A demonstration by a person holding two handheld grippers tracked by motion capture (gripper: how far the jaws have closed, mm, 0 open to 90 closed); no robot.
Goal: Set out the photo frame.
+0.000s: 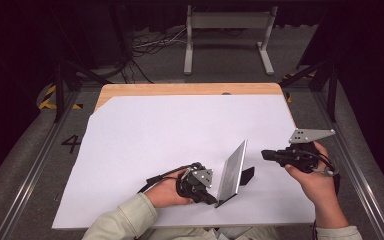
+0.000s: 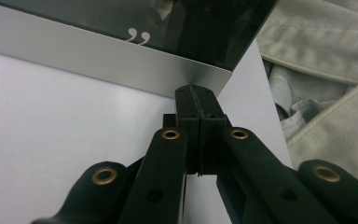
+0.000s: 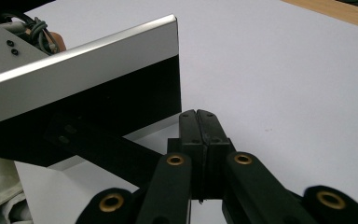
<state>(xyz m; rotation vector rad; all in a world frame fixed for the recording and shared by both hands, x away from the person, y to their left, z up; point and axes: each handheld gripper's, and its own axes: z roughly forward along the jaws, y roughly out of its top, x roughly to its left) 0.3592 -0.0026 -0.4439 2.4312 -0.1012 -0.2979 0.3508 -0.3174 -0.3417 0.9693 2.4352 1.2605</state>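
The picture frame [image 1: 232, 172] stands tilted on the table [image 1: 145, 130], its long edge running near to far between both hands. The left gripper [image 1: 211, 198], fingers pressed together, touches its near bottom corner. The right gripper [image 1: 265, 154], fingers also pressed together and holding nothing, sits just right of its back stand [image 1: 247, 175].

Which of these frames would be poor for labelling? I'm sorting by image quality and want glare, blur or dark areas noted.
High view: the white table sheet is evenly lit and sharp, the surroundings fall to near black. Left gripper view: the silver-framed glossy black panel mirrors a reflection, and the left claw is soft up close. Right gripper view: the panel's silver edge glares, its back sits in shadow.
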